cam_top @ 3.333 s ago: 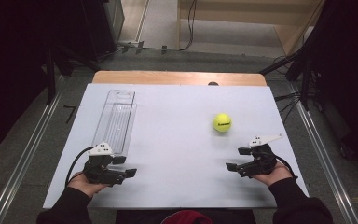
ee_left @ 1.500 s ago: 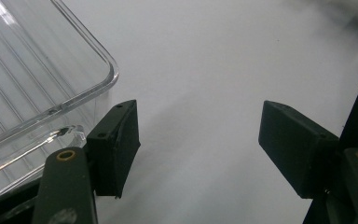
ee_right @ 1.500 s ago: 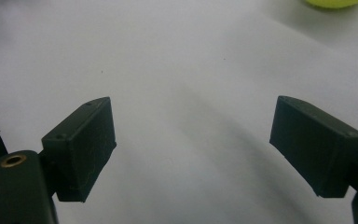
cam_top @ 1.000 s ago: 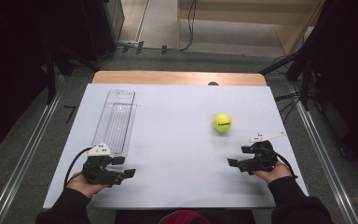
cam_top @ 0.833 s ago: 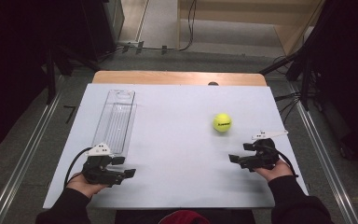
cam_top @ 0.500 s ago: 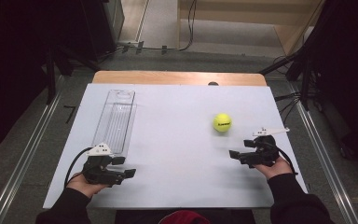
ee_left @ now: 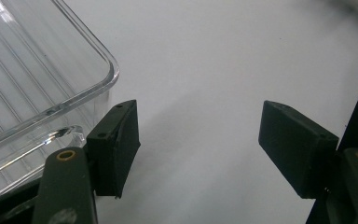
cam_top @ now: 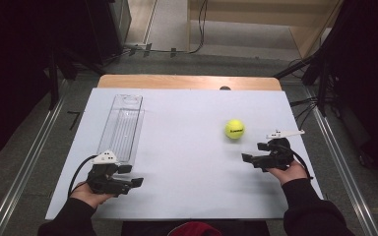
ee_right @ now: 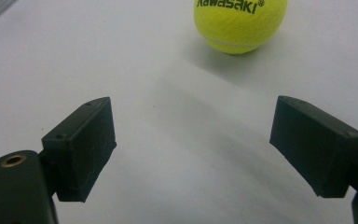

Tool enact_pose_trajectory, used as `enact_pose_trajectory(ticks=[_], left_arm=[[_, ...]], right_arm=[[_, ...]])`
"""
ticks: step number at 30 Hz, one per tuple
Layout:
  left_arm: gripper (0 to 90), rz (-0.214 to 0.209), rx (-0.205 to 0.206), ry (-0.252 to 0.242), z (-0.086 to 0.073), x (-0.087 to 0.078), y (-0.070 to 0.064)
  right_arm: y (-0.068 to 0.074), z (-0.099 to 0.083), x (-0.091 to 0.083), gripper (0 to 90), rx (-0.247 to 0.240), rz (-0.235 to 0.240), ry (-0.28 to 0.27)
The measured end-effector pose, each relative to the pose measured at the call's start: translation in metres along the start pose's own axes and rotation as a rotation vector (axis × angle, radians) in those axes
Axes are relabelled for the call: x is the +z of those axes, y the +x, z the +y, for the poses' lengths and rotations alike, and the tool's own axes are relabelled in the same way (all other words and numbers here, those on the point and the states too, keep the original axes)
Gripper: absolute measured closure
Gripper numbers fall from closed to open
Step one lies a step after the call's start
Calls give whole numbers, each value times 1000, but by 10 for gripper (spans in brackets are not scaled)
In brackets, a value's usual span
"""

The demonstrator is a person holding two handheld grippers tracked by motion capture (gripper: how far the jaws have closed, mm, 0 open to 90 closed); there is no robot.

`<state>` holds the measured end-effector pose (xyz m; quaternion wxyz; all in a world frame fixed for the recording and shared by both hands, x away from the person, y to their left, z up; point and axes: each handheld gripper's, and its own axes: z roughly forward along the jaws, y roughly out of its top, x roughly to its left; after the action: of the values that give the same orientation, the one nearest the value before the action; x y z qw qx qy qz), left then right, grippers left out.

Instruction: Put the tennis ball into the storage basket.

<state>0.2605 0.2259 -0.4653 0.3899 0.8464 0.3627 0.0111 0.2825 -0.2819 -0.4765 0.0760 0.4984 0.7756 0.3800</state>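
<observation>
Yellow-green ball (cam_top: 235, 129) w/ black lettering, clear tray (cam_top: 122, 127), white table (cam_top: 177, 147).

Lab / data-recording bay
White-covered wooden worktop (cam_top: 187, 162) flanked by silver metal floor rails (cam_top: 24, 172), black curtains (cam_top: 15, 64) either side, loose black cables (cam_top: 197, 29) on grey floor, fixed overhead camera view.

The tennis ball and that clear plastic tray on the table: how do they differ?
The tennis ball is round, opaque and bright yellow-green; the clear plastic tray is long, rectangular and see-through, with ribs along its bottom. The ball bears printed lettering, the tray none that shows. The ball lies ahead of the open right gripper; the tray's corner lies beside the open left gripper. Both rest untouched on the white table.
</observation>
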Motion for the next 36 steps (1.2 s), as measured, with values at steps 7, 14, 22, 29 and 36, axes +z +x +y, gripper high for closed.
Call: enact_pose_trajectory(ticks=[7,14,22,29,36], left_arm=[[296,2,4,2,0,0,0],[296,2,3,1,0,0,0],[296,1,5,0,0,0,0],[296,1,8,1,0,-1,0],[296,0,5,0,0,0,0]], right_arm=[[-1,5,1,122,8,-2,7],[-2,10,0,121,7,1,9],[2,20,-1,121,-12,0,2],[1,27,2,121,-16,-3,6],[-1,32,3,122,-12,-6,8]])
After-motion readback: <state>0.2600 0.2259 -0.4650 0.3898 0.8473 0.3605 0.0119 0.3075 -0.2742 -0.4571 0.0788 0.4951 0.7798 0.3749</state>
